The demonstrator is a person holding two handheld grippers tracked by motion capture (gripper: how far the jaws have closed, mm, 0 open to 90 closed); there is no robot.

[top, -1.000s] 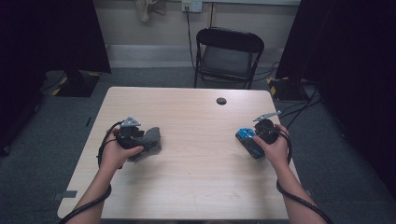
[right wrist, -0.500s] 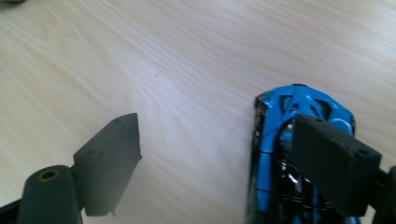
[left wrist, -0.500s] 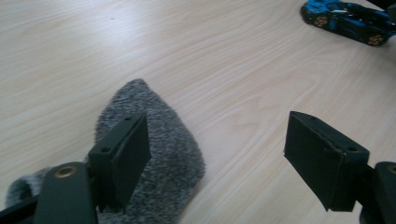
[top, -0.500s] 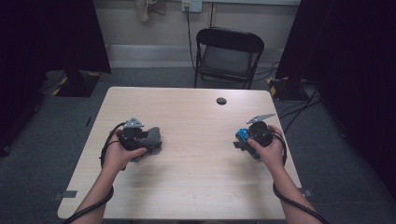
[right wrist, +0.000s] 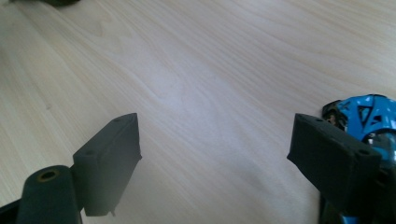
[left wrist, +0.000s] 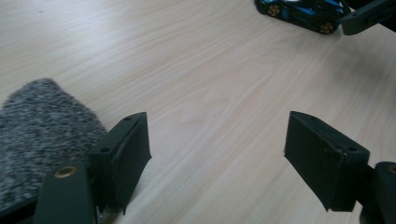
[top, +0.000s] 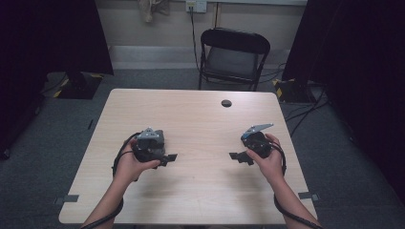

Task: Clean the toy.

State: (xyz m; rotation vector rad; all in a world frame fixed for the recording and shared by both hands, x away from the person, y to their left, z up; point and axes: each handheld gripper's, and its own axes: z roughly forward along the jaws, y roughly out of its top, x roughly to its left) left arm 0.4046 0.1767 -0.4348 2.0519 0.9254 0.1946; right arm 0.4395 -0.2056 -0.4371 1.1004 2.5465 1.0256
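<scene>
With both hands brought inward across the table (top: 200, 191), the left gripper (left wrist: 217, 154) is held with jaws apart and empty, the grey fuzzy cloth (left wrist: 37, 135) just outside its left finger, while the right gripper (right wrist: 217, 156) is likewise released, the blue toy car (right wrist: 364, 116) behind its right finger, neither yet grasped.

My bench (top: 200, 124), pale wood grain with rounded corners, stands on grey carpet. A small dark round spot (top: 226, 103) sits near its far edge. A grey fuzzy cloth (left wrist: 37, 135) lies on the wood at my left side, just beside my left claw (left wrist: 217, 158), whose jaws stand apart over bare wood. A blue toy car (right wrist: 364, 116) rests on the wood at my right side, just behind one jaw of my right claw (right wrist: 217, 158).
</scene>
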